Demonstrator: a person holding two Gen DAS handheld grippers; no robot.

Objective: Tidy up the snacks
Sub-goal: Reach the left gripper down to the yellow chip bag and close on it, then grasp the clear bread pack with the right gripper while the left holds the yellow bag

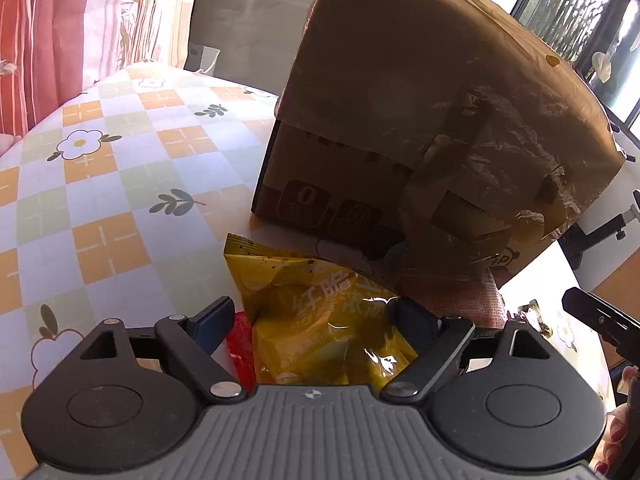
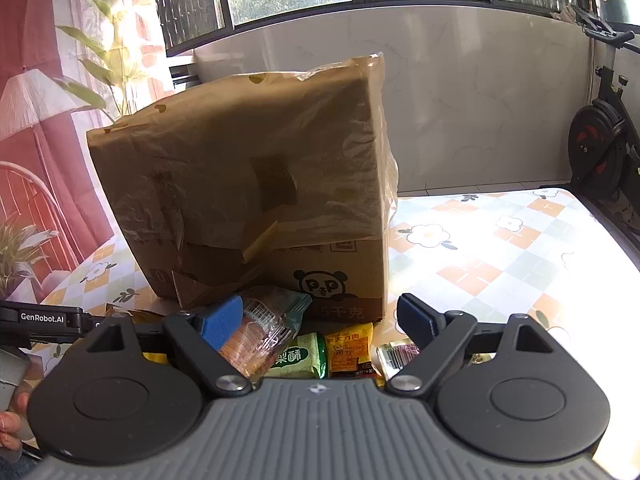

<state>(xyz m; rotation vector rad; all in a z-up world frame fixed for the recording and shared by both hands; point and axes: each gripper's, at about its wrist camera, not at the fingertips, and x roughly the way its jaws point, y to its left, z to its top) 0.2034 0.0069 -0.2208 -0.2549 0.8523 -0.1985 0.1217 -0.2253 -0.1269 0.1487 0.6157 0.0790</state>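
A brown cardboard box [image 1: 432, 120] with taped flaps stands on the checkered table; it also shows in the right wrist view [image 2: 256, 184]. In the left wrist view my left gripper [image 1: 316, 320] is open, its jaws on either side of a yellow snack bag [image 1: 320, 320] lying before the box. A red packet [image 1: 242, 344] lies beside it. In the right wrist view my right gripper [image 2: 320, 318] is open above several small snacks: a clear-wrapped orange packet [image 2: 256, 332], a green packet [image 2: 298, 356], a yellow-red packet [image 2: 350, 350] and a silvery packet [image 2: 394, 354].
The table [image 1: 100, 208] has a flowered checkered cloth, also in the right wrist view [image 2: 500, 248]. A red curtain [image 1: 36, 40] hangs at the left. An exercise bike [image 2: 604, 140] stands past the table's right edge. Windows and a white wall lie behind.
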